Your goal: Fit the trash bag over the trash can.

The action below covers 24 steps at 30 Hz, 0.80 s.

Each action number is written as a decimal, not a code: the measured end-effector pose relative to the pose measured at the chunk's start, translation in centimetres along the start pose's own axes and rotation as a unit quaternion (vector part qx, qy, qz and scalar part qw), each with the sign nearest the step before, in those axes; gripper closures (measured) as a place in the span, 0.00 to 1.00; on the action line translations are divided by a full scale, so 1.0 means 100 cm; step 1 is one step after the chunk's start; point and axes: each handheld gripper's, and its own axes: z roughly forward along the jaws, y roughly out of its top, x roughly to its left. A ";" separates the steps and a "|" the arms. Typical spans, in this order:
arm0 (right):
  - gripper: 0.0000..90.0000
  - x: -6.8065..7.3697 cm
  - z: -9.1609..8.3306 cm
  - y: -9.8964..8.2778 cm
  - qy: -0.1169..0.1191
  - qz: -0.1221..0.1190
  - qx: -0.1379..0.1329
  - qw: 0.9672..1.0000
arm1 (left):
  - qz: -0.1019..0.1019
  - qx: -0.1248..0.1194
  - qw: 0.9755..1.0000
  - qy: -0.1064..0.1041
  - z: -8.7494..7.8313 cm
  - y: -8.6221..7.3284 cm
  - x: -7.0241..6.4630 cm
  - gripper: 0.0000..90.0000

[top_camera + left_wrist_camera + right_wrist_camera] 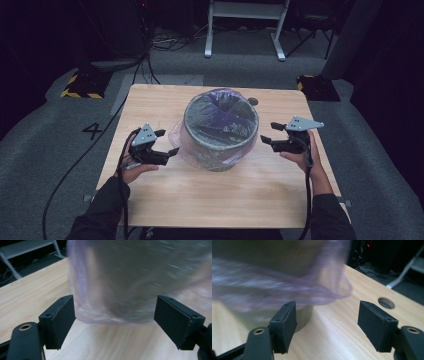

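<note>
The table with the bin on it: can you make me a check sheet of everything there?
Surface: wooden table, light wood, with a round hole near its far edge.
Job's things: grey bin standing upright mid-table; a thin purple-tinted bag lines it and folds over the rim, hanging loose down the outside.
Clutter: nothing seen.
Grippers: left tool and right tool sit either side of the bin, jaws open, nothing between them, apart from the bag.
Cables: a black cable trails from the left tool off the table to the floor; more cables lie on the floor beyond.
Surroundings: grey carpet, a white metal frame behind, dark room.
</note>
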 end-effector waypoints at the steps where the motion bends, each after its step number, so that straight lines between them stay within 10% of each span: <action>1: 0.34 0.007 -0.001 0.000 0.004 -0.015 0.000 1.000 | 0.003 0.001 1.000 -0.007 0.000 0.000 -0.003 0.17; 9: 0.28 0.051 0.004 0.008 0.015 -0.079 -0.005 0.997 | 0.025 0.007 0.999 -0.044 0.016 0.008 -0.028 0.17; 12: 0.42 0.061 0.013 0.008 0.018 -0.099 0.008 0.995 | 0.035 0.027 0.998 -0.043 0.028 0.008 -0.030 0.19; 19: 0.96 0.063 0.024 -0.005 0.064 -0.093 0.005 0.994 | 0.080 0.045 0.996 -0.010 0.040 0.005 -0.029 0.84; 24: 1.00 0.060 0.024 -0.012 0.061 -0.073 -0.001 0.995 | 0.073 0.036 0.997 -0.015 0.041 0.003 -0.024 1.00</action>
